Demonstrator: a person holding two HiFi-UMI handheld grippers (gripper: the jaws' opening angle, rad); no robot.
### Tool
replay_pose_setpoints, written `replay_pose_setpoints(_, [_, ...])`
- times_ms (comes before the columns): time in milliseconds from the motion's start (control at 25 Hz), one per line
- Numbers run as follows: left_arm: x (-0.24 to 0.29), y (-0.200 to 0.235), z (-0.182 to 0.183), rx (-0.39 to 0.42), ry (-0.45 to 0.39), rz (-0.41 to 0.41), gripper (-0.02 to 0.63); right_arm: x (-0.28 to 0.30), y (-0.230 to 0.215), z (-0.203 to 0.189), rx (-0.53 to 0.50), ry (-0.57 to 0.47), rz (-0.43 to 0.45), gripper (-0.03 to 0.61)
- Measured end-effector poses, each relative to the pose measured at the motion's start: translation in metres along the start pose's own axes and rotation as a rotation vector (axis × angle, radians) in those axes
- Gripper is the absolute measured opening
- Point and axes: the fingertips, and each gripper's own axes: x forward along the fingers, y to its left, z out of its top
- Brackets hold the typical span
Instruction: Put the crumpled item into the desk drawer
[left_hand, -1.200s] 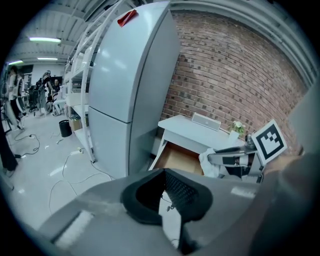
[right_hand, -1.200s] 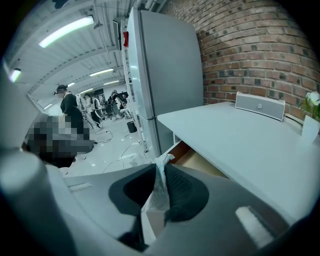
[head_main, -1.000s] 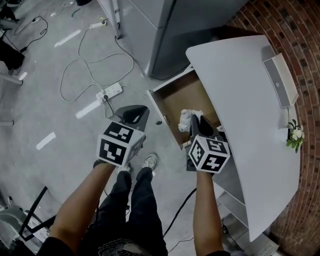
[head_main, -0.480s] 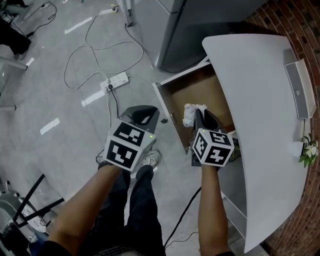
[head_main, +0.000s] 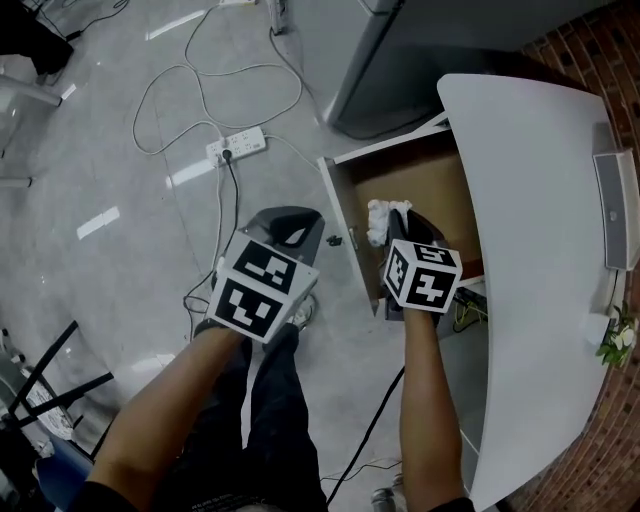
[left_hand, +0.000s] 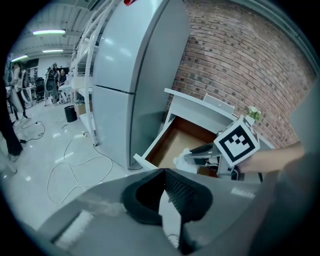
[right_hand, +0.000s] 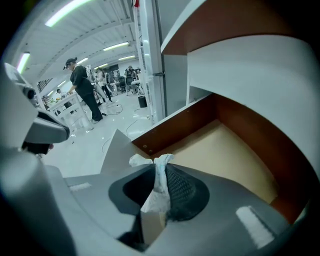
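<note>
The crumpled white paper (head_main: 383, 216) is pinched at the tips of my right gripper (head_main: 401, 226), just above the front part of the open desk drawer (head_main: 345, 230). In the right gripper view the paper (right_hand: 159, 175) runs between the jaws, with the drawer's bare tan floor (right_hand: 225, 150) beyond. Those jaws have just eased open slightly, but the paper still sits between the pads. My left gripper (head_main: 291, 226) hangs over the floor left of the drawer, shut with nothing in it. From the left gripper view (left_hand: 164, 172) the right gripper (left_hand: 200, 152) and paper (left_hand: 182, 159) show over the drawer (left_hand: 172, 142).
The white desk top (head_main: 540, 200) overhangs the drawer on the right, with a flat box (head_main: 620, 205) and a small plant (head_main: 618, 340) on it. A grey cabinet (head_main: 430, 40) stands behind. A power strip (head_main: 237, 147) and cables lie on the floor.
Both grippers have come down. The right one has sunk with the paper closer to the drawer's mouth; the left stays beside the drawer front.
</note>
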Motion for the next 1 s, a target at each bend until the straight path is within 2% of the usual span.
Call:
replay_pose_setpoints(280, [-0.004,0.016,-0.008,-0.043,0.002,0.034,0.002,0.021,0.000,-0.010,-0.032,0.061,-0.002,0.071])
replay_pose_setpoints(600, [-0.005,0.019,-0.013,-0.061,0.004,0.049,0.002,0.028,0.001,-0.010,-0.038,0.066,0.009,0.079])
replay_pose_setpoints(680, [-0.005,0.019,-0.014,-0.062,0.006,0.050,0.002,0.028,0.001,-0.011,-0.027,0.065,0.011,0.097])
replay_pose_setpoints(800, [-0.008,0.019,-0.015,-0.059,0.009,0.054,0.002,0.029,0.001,-0.014,-0.012,0.071,0.017,0.161])
replay_pose_setpoints(1000, [-0.016,0.021,-0.016,-0.052,0.013,0.062,0.002,0.024,0.004,-0.014,-0.003,0.073,0.018,0.163])
